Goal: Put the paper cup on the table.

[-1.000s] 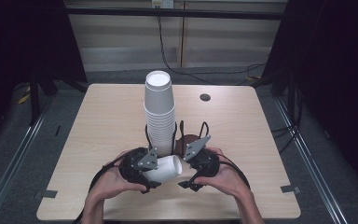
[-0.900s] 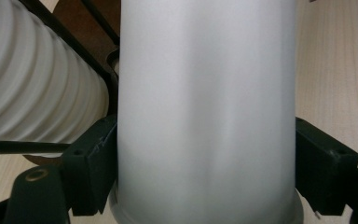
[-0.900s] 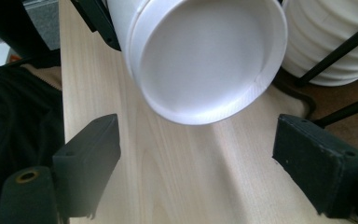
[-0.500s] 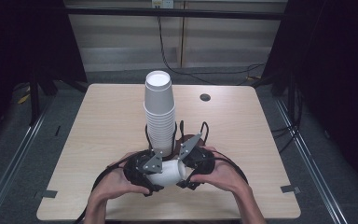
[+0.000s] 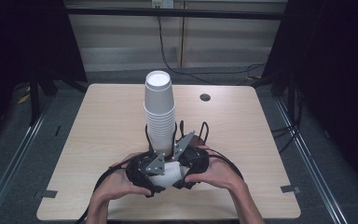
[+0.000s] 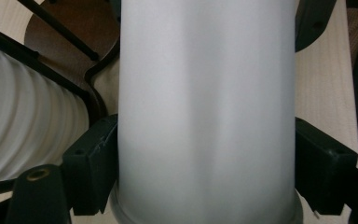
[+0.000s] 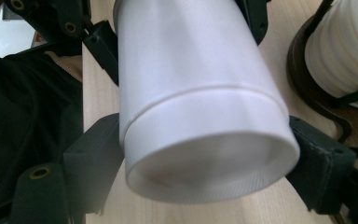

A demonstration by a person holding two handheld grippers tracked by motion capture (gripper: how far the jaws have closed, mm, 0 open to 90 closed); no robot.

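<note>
Now both tools closer together, left tool [image 5: 153, 173] and right tool [image 5: 182, 169] clamped on white cup [image 5: 168, 173]

Overhead; two close views sharing cup [image 6: 205, 112]

my table [image 5: 98, 140] sits evenly lit from above, the surroundings falling off to near black. up close the white cup [image 6: 205, 112] blurs soft and pale (no hard glare), and the stack [image 7: 349, 51] behind goes out of focus too.
</note>
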